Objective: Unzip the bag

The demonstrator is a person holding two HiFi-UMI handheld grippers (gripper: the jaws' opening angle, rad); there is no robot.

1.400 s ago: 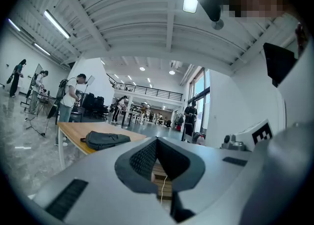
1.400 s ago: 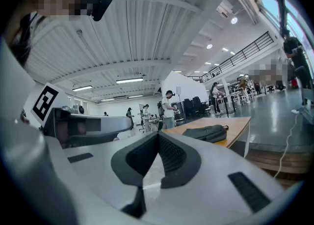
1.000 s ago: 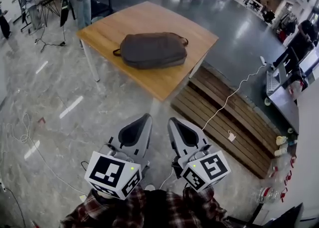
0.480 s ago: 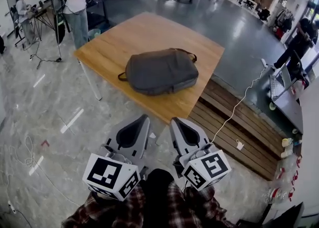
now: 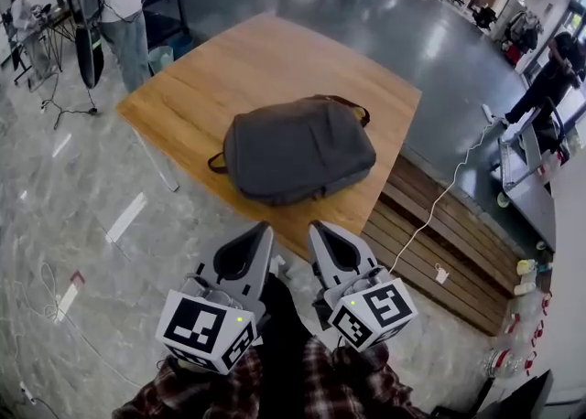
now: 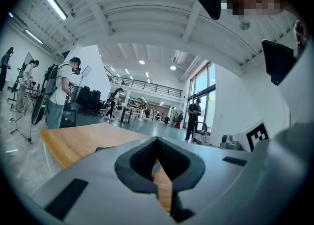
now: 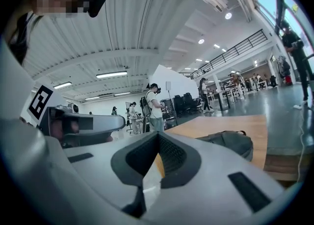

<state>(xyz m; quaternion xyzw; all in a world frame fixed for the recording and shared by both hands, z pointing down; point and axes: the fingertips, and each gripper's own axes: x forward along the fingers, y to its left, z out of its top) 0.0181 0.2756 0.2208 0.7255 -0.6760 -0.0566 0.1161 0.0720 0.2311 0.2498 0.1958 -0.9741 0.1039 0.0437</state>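
A dark grey bag (image 5: 298, 150) lies flat and zipped on the near part of a wooden table (image 5: 238, 69), its handle at the far end. My left gripper (image 5: 263, 227) and right gripper (image 5: 316, 225) are side by side below the table's near edge, well short of the bag, both shut and holding nothing. In the right gripper view the right gripper (image 7: 158, 135) points past the table (image 7: 221, 126), with the bag (image 7: 230, 143) off to its right. Beyond the left gripper (image 6: 157, 140), the left gripper view shows only the tabletop (image 6: 78, 140).
A low wooden slatted platform (image 5: 430, 225) sits right of the table, with a white cable (image 5: 439, 196) across it. A person (image 5: 114, 1) stands at the table's far left corner and another (image 5: 549, 79) at the right. Loose cables (image 5: 46, 275) lie on the floor at left.
The table and bag have come nearer and look larger as I walk toward them. Both grippers stay shut and side by side.
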